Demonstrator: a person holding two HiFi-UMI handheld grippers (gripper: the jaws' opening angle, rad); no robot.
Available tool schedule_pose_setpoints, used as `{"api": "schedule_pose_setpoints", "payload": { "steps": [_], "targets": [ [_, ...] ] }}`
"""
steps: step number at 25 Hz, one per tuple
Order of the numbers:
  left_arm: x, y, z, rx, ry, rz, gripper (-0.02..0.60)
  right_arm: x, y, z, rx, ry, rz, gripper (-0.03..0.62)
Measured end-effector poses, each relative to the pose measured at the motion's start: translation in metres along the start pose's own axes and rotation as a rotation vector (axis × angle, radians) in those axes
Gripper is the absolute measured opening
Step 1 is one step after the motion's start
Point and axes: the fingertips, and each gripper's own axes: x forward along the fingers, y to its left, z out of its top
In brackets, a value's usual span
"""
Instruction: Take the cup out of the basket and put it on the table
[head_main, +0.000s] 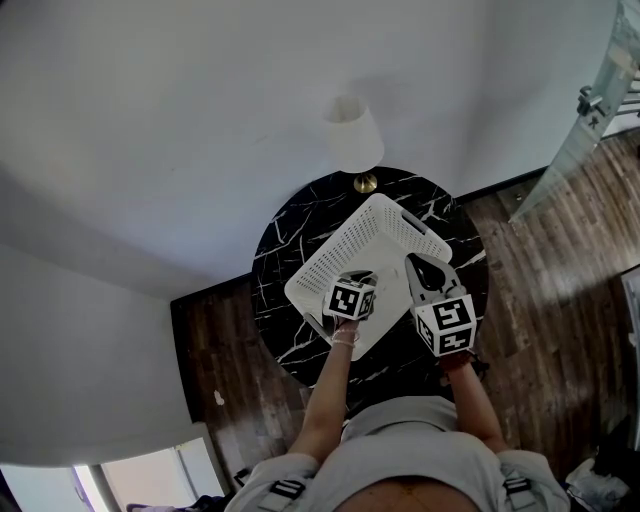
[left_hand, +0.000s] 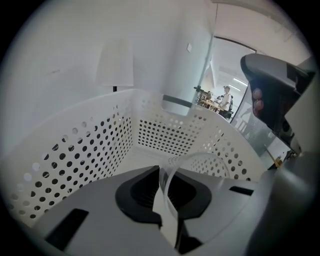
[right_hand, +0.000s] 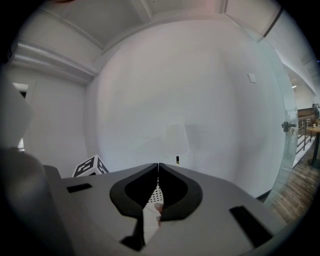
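Head view, with both gripper views. The white perforated basket (head_main: 340, 250) sits tilted on the round black marble table (head_main: 290, 240), in front of a lamp (head_main: 352, 135) with a white shade. The basket holds the clear cup (left_hand: 170, 210), which I see only from the left gripper view. There the left gripper (left_hand: 162, 172) reaches down into the basket, and its jaws are clenched on the cup's thin wall at the rim. From the pinch point the rim sweeps in an arc to the right, in front of the basket's far dotted wall. The mouth appears to open upward and toward the camera. The cup's body lies behind the right-hand jaw, so I cannot fix its long axis. I also cannot tell whether the cup touches the basket floor. The right gripper (head_main: 425, 275) sits at the basket's near right edge, pointing almost level toward the wall. Its jaw tips are together, and a white strip of the basket's rim is gripped deeper between them.
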Motion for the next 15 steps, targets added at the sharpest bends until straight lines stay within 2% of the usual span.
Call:
{"api": "schedule_pose_setpoints", "payload": {
  "steps": [7,15],
  "targets": [
    [-0.012,-0.013,0.02,0.018,-0.06,-0.01,0.031,-0.003,0.0,0.002,-0.003,-0.006,0.003,0.011],
    [-0.034,-0.022,0.036,0.005,-0.122,-0.023,0.031,-0.005,0.001,0.005,-0.006,-0.014,0.008,0.011]
  ]
}}
